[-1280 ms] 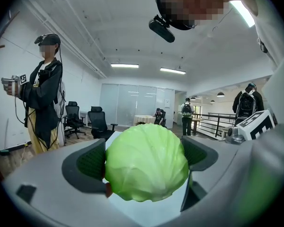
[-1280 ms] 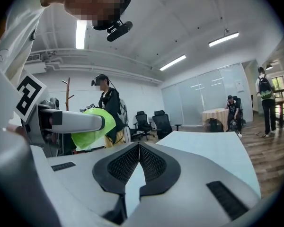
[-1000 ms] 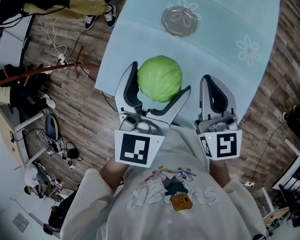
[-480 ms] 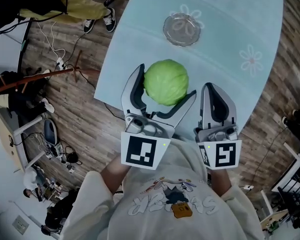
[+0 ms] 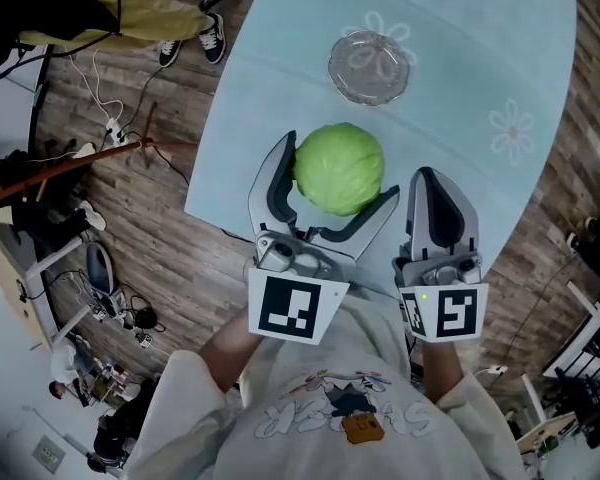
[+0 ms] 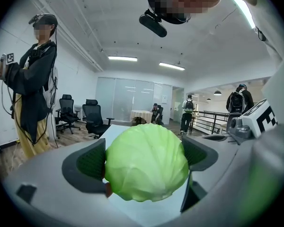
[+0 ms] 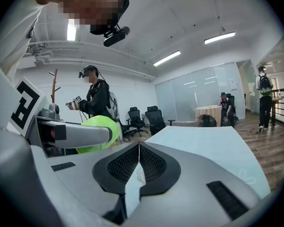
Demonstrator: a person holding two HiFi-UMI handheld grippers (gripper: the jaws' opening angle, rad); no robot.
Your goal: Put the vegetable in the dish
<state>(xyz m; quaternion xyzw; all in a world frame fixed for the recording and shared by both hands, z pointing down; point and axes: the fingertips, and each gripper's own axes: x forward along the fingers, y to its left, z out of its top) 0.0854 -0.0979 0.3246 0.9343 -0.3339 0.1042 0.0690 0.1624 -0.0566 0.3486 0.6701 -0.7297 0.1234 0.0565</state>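
A round green cabbage (image 5: 339,168) is held above the near edge of the pale blue table (image 5: 460,78), with my left gripper (image 5: 337,173) shut on it. In the left gripper view the cabbage (image 6: 146,163) fills the space between both jaw pads. A clear glass dish (image 5: 369,66) lies empty on the table beyond the cabbage. My right gripper (image 5: 440,190) is to the right of the cabbage, shut with nothing in it; its pads (image 7: 151,164) meet in the right gripper view, where the cabbage (image 7: 100,130) shows at the left.
Flower prints (image 5: 511,128) mark the table cloth at right. Wooden floor (image 5: 170,228) surrounds the table, with cables and a stand at left. Other people (image 6: 35,79), office chairs (image 6: 92,117) and a railing (image 6: 213,124) stand in the room.
My left gripper has carried the cabbage slightly forward and right, toward the dish. The right gripper has shifted a little the same way, still shut.
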